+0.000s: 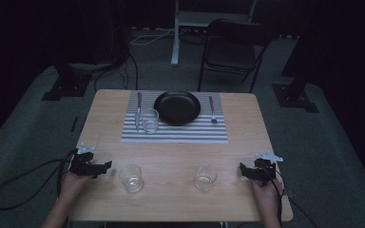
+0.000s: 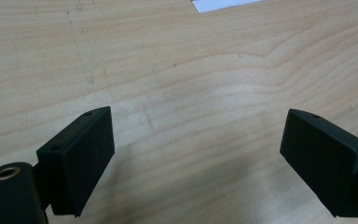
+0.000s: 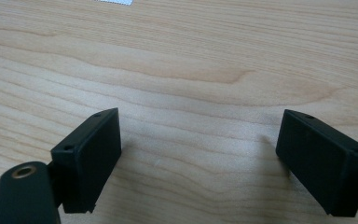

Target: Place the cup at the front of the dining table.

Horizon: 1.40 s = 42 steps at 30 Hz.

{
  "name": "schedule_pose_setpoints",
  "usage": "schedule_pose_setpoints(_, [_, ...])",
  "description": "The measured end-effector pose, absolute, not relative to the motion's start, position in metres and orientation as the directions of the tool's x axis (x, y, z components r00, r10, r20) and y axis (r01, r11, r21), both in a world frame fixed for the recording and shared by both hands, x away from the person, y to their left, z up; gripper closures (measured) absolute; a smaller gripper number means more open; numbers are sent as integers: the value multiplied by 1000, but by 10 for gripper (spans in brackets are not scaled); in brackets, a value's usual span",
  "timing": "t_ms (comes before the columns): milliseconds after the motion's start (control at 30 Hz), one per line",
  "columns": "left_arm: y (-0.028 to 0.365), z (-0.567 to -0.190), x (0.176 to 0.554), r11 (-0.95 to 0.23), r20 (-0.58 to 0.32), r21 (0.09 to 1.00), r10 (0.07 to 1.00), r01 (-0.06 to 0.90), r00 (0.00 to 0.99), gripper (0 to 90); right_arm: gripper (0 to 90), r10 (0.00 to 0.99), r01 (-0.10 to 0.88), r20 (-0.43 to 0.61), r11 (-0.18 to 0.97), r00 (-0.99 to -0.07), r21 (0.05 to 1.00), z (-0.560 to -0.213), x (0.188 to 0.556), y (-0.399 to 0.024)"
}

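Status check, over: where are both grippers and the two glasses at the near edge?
Left hand-held gripper open, empty, beside left glass. Right hand-held gripper open, empty, beside right glass. Both glasses upright, untouched. Nothing between grippers and glasses.

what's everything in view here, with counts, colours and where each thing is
table: 1, light wood, centre of the high view
placemat: 1, grey and white stripes, far half of the table
plate: 1, black, on the placemat
knife: 1, silver, left of the plate
fork: 1, silver, right of the plate
glasses: 3, clear; one on the placemat, two on the near table
chair: 1, dark, behind the table
left hand-held gripper: 1, black, near left, open, empty
right hand-held gripper: 1, black, near right, open, empty
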State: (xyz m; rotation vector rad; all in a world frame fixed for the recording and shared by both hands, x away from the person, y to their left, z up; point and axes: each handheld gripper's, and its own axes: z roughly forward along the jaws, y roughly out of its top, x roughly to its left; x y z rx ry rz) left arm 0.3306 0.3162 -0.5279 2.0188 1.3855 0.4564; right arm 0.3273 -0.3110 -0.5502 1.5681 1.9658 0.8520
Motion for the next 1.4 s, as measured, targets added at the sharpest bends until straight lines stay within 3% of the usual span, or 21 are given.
schedule_pose_setpoints(900, [326, -539, 279, -204, -51, 709, 940, 675, 338, 104, 135, 974, 675, 12, 147, -225, 723, -550, 327, -311])
schedule_pose_setpoints(1400, [344, -540, 255, -99, -63, 749, 973, 655, 220, 103, 135, 974, 675, 12, 147, -225, 723, -550, 327, -311])
